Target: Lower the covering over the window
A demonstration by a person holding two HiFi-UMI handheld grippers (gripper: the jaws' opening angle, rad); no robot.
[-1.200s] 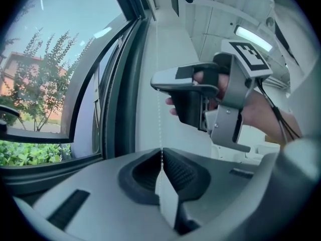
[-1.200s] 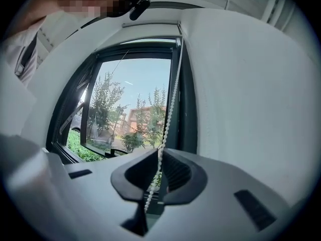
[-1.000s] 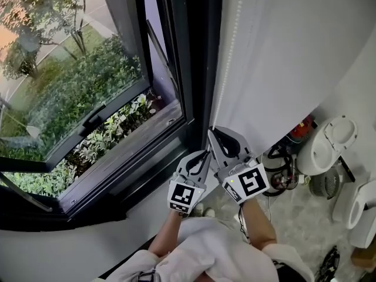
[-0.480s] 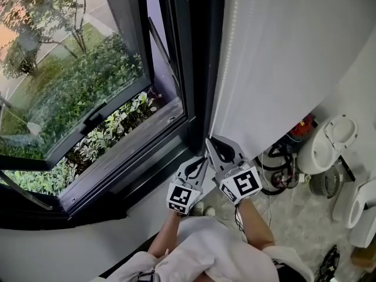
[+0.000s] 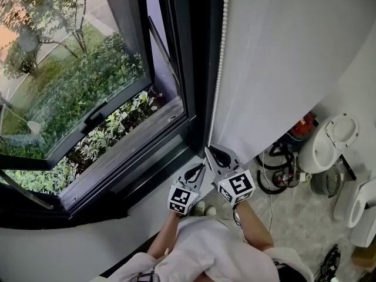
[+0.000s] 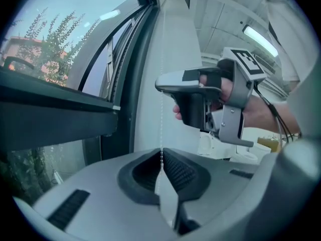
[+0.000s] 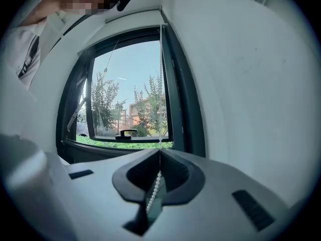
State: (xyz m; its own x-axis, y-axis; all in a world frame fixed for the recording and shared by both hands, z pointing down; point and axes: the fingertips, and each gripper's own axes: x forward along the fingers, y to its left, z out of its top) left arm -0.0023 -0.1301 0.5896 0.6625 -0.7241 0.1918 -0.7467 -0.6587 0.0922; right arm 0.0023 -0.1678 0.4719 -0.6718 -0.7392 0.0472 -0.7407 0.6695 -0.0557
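Starting nearest: the person's white sleeve (image 5: 200, 245) is at the bottom of the head view, with both arms reaching out toward the window.

The left gripper (image 5: 202, 167) is the nearer and lower one. Its jaws are pinched right down on the bead chain (image 5: 218, 69), and its own view shows the beads coming straight down into the closed tips.

The right gripper (image 5: 207, 150) sits just beyond and a bit right of it, almost touching. It's clamped on the same chain a little higher up, and its view shows beads trailing down through the gap behind the closed pads. Both grippers point roughly level.

From there the chain runs straight up and away, tight along the left edge of the white blind (image 5: 282, 57). It's squeezed between the blind and the dark window frame (image 5: 197, 69). The blind takes up the whole upper right of the head view, and its bottom edge is just past the grippers.

Left of the frame there's a pane (image 5: 88, 98) tilted open over a grey sill (image 5: 135, 148).

Down on the floor (image 5: 305, 210) at the right there's some clutter:
- black cables (image 5: 273, 172)
- something red (image 5: 302, 128)
- a few white round appliances (image 5: 329, 145)

Farthest out, through the glass, it's all green shrubs (image 5: 64, 87). The right gripper view also catches trees (image 7: 105, 104) and blue sky.
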